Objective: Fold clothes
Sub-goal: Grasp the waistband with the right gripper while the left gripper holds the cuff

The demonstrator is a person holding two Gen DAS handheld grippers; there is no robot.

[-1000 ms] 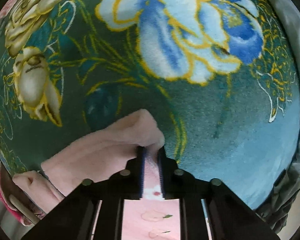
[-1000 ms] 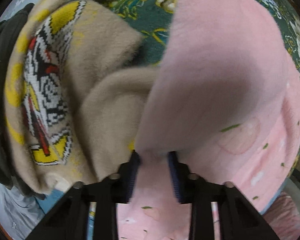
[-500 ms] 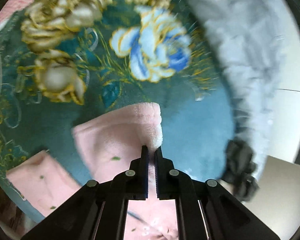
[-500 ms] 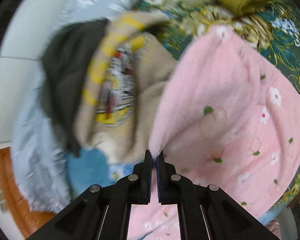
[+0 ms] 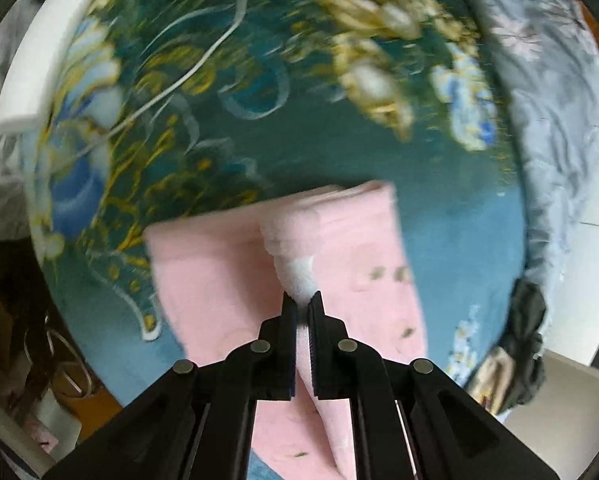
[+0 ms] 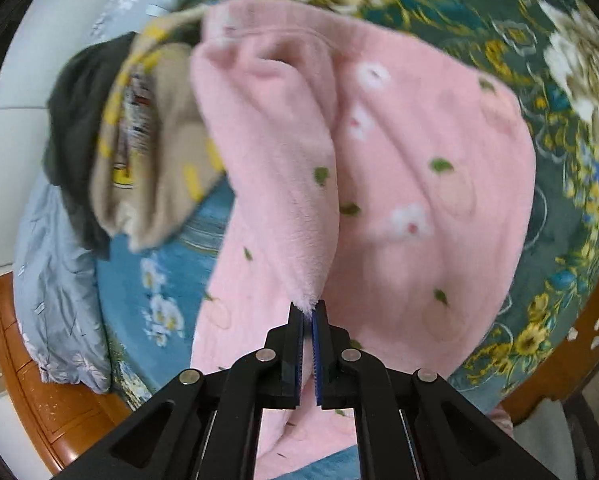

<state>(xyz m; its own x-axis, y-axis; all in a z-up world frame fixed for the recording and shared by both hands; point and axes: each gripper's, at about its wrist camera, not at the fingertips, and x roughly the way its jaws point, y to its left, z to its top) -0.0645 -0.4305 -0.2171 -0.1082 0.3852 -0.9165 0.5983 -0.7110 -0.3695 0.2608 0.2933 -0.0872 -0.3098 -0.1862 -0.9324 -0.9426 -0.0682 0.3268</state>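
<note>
and up it comes: both tongs have carried the fluffy pink fleece garment with little flowers and green leaves (image 6: 419,184) higher off the teal floral bedspread (image 5: 227,184) than a second ago, when the cloth was bunched close against the lenses. the right gripper (image 6: 308,312), gaping a second back, is clamped tight on a fuzzy pink edge, and the left gripper (image 5: 302,304) is pinched just as hard on a whitish fleece corner. my read: corners are secured and the garment is being spread for its first fold, part draped from the tongs, part lying on the bed. the left view shows a flat pink panel and a white cable (image 5: 171,84) on the spread; only the right view shows the beige sweater with yellow patterning (image 6: 151,140) over a dark garment (image 6: 79,92), just beside the pink fleece.
</note>
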